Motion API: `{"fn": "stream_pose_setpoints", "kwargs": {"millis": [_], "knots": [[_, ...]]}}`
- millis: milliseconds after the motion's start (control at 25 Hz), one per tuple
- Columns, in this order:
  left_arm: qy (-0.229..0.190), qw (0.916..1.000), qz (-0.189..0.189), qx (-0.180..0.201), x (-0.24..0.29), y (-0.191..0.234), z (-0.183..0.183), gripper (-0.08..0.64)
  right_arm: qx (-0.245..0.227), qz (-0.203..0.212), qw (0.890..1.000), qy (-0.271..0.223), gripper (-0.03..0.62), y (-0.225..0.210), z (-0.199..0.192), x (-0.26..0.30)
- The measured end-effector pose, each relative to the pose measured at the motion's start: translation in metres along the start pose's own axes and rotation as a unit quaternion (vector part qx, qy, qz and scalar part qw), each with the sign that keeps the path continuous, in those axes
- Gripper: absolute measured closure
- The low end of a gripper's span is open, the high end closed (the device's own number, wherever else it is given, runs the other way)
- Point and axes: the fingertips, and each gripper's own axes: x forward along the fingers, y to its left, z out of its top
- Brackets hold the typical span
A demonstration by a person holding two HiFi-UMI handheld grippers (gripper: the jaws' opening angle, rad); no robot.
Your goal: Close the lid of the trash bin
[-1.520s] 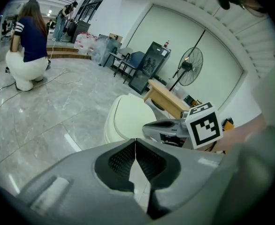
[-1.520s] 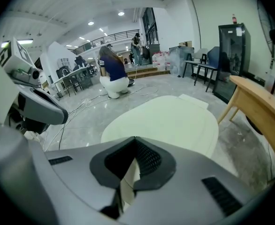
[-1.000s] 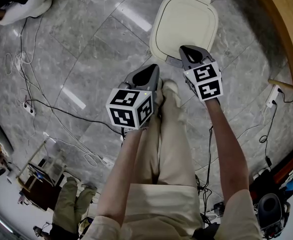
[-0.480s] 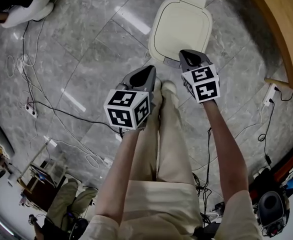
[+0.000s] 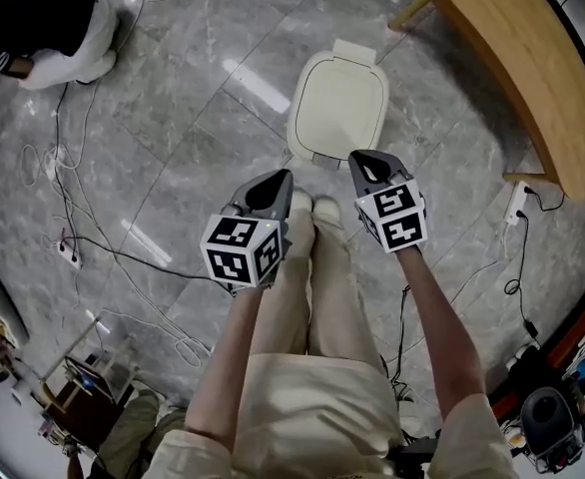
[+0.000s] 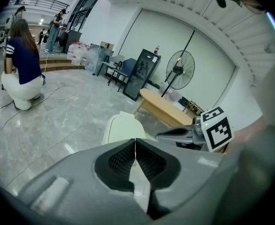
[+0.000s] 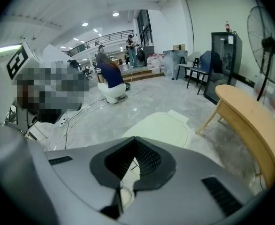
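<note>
The trash bin [image 5: 338,118] sits on the grey floor [image 5: 173,88] just ahead of the person's feet [image 5: 312,212], with its cream lid [image 5: 340,93] lying flat down. 1 second ago the right claw [image 5: 365,160] overlapped the lid's near edge. Now it and the left claw [image 5: 279,180], both clenched on nothing, have risen clear. The closing looks done.

Cream trash bin [image 5: 338,108], lid [image 5: 340,103] shut flat, upright on grey floor
</note>
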Motion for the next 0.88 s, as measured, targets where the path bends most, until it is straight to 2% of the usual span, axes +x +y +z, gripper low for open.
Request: {"fn": "stream_pose_setpoints", "kwargs": {"millis": [280,480,880], "knots": [[-0.018,0.9996,-0.005,0.020,-0.033,-0.025,0.025,0.537,0.010,0.009,0.999,-0.031,0.588,0.011,0.033,-0.052],[-0.042,0.9982,-0.017,0.039,-0.058,-0.048,0.050,0.537,0.042,0.009,0.997,-0.062,0.588,0.020,0.053,-0.089],[-0.102,0.9905,-0.035,0.086,-0.102,-0.077,0.112,0.537,0.048,0.020,0.989,-0.141,0.588,0.028,0.120,-0.164]]}}
